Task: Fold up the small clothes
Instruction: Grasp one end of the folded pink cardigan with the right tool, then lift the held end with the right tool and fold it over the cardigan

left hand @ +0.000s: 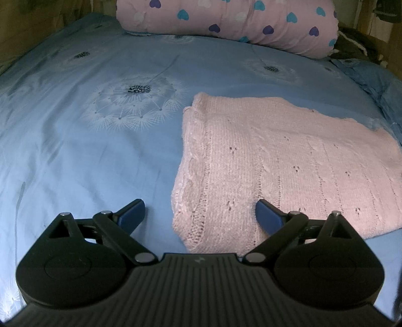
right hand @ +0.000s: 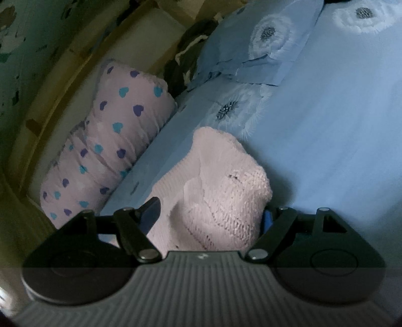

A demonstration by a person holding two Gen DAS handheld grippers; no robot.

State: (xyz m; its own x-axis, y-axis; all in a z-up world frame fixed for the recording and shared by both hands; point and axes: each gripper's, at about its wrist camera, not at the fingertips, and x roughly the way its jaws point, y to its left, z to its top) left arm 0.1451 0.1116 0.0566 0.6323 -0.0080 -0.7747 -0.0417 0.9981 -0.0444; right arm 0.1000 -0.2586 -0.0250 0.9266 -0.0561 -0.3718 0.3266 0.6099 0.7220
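Left claw: our left gripper (left hand: pixel 200 212) stands with its jaws wide apart and nothing clamped; the near corner of the pink knit garment (left hand: pixel 276 161) lies under the gap, one blue pad over the knit, the other over bare sheet.
Why so: we judge it is poised above that corner, either just off it or ready to take it for the next fold.
Right claw: our right gripper (right hand: pixel 211 213) has a bunched hump of the pink knit between its fingers. The right pad sits against the wool, the left pad looks clear of it, so we read the jaws as apart, not clamped.
Why so: the raised bunch suggests an edge gathered there for a fold; whether it is being let go we cannot tell.
Garment: it lies mostly flat on the blue bedsheet (left hand: pixel 75 151), toward the right side of the bed, already a compact rectangle with a cabled edge on its left.
Surroundings: a heart-print pillow (left hand: pixel 226 22) lies along the far edge of the bed, well apart from the knit, leaving open sheet to work on.
Progress: we judge the folding part done.
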